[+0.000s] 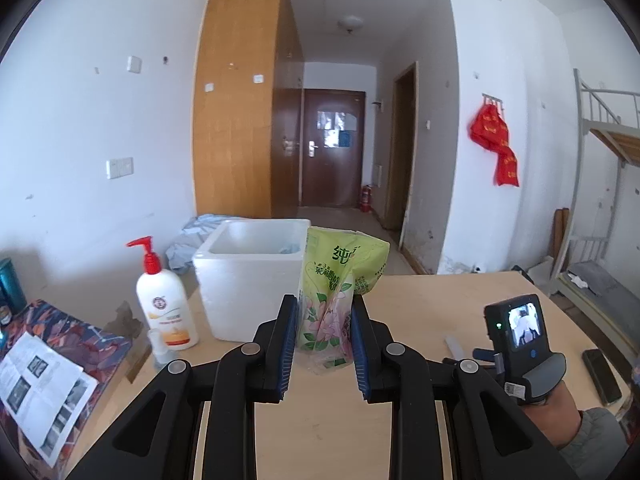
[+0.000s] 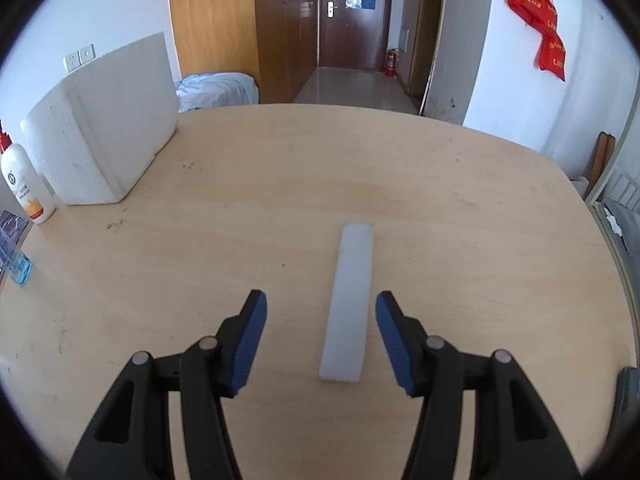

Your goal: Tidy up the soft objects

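Observation:
My left gripper (image 1: 325, 320) is shut on a green, flower-printed soft pack (image 1: 340, 280) and holds it upright above the wooden table (image 1: 320, 420), just right of the white foam box (image 1: 250, 276). The box is open at the top, with something pale blue inside. My right gripper (image 2: 320, 316) is open and empty, low over the table. A long white foam strip (image 2: 348, 304) lies flat between its fingers, nearer the right one. The foam box (image 2: 104, 128) stands at the far left in the right wrist view.
A white lotion bottle with a red pump (image 1: 164, 300) stands left of the box, also seen in the right wrist view (image 2: 24, 188). A patterned box with a leaflet (image 1: 52, 364) lies at the left. A dark phone (image 1: 600, 376) lies at the table's right edge.

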Motion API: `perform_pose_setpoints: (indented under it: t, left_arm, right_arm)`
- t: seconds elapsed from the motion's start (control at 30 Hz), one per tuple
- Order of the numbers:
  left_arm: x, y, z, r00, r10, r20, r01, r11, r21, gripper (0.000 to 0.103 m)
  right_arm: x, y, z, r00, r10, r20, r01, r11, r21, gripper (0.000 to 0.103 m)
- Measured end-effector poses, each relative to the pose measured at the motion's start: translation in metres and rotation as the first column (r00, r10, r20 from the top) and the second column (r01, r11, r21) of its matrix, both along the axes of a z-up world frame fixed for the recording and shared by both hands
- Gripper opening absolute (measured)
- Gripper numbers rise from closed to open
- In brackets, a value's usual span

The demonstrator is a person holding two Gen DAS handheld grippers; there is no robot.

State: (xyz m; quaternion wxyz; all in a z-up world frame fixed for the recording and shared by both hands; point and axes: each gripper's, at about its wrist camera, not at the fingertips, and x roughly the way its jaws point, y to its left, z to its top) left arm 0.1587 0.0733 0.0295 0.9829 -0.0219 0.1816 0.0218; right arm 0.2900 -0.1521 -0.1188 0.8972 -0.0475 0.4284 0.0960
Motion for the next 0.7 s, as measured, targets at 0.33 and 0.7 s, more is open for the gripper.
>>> perform_pose_setpoints:
  t: [0.33,0.7]
  left_arm:
    - [-0.016,0.023,0.001,0.990,0.140,0.016,-0.140,0.990,0.011,0.027]
    - [-0.031,0.033,0.002,0.970,0.241,0.035,-0.242,0.970,0.034,0.027]
  right_arm:
    - [0.009,0.007,-0.009,0.999,0.010,-0.036,-0.010,1.000,0.000,0.061]
    - [0.015,0.007,-0.014,0.999,0.011,-0.048,-0.011,1.000,-0.012,0.061]
